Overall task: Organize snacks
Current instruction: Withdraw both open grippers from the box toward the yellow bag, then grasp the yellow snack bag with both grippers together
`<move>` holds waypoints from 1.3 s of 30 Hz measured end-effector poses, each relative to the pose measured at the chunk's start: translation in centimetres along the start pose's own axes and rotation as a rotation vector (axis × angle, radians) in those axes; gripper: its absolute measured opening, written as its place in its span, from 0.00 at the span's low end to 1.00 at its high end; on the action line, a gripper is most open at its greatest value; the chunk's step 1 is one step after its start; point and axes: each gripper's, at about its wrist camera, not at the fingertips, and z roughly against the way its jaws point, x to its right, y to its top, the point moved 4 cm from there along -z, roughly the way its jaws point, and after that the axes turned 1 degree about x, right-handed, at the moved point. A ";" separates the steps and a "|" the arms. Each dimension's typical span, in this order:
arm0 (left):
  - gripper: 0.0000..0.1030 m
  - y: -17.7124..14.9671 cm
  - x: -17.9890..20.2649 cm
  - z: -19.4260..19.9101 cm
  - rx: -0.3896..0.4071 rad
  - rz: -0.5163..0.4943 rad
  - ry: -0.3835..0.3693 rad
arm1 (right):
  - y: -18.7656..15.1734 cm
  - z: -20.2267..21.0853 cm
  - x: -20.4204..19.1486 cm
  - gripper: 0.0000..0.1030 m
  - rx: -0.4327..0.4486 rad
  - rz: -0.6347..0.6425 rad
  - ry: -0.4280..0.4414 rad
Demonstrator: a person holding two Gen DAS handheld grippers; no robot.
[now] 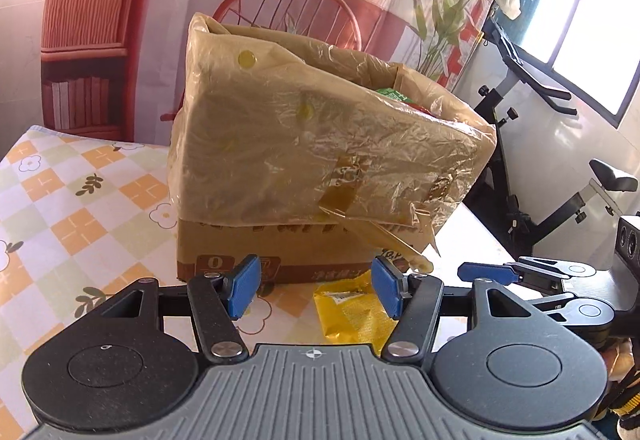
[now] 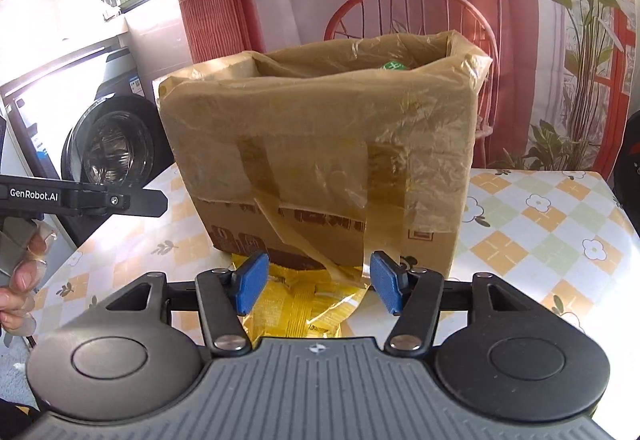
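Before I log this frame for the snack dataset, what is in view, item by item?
Cardboard box: one, brown, on the table.
Plastic bag: one, translucent tan, lining the box, draped over its sides.
Snack packet: one, yellow, flat on the table against the box's near side.
Green package: one, just showing inside the box.
Table: one, checked floral cloth.
Left gripper: black, blue pads, open.
Right gripper: same, open, above the packet.
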 end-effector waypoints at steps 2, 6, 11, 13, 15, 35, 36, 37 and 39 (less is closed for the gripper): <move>0.62 -0.7 0.1 -0.6 -0.025 -0.008 -0.004 | -1.1 -0.9 -0.2 0.64 -0.046 -0.001 0.017; 0.62 -1.5 0.3 -1.7 -0.059 -0.013 -0.018 | -2.6 -1.8 -0.5 0.80 -0.108 0.000 0.067; 0.62 -3.0 0.9 -4.0 -0.126 0.007 -0.047 | -4.0 -3.4 -0.7 0.84 -0.160 0.044 0.053; 0.62 -3.6 1.2 -4.8 -0.150 0.017 -0.062 | -4.6 -4.2 -0.8 0.84 -0.178 0.059 0.052; 0.62 -4.2 1.5 -5.8 -0.174 0.025 -0.076 | -5.0 -5.0 -0.9 0.84 -0.193 0.067 0.055; 0.60 -5.9 2.6 -10.0 -0.246 -0.014 -0.121 | -4.9 -5.5 -1.2 0.62 -0.156 0.107 0.120; 0.60 -5.9 2.5 -9.6 -0.238 -0.021 -0.119 | -4.8 -5.4 -1.3 0.62 -0.154 0.101 0.130; 0.60 -5.8 2.5 -9.1 -0.230 -0.025 -0.116 | -4.7 -5.2 -1.4 0.62 -0.151 0.101 0.138; 0.58 -5.7 2.2 -7.8 -0.215 -0.022 -0.109 | -4.4 -4.9 -2.2 0.62 -0.140 0.119 0.155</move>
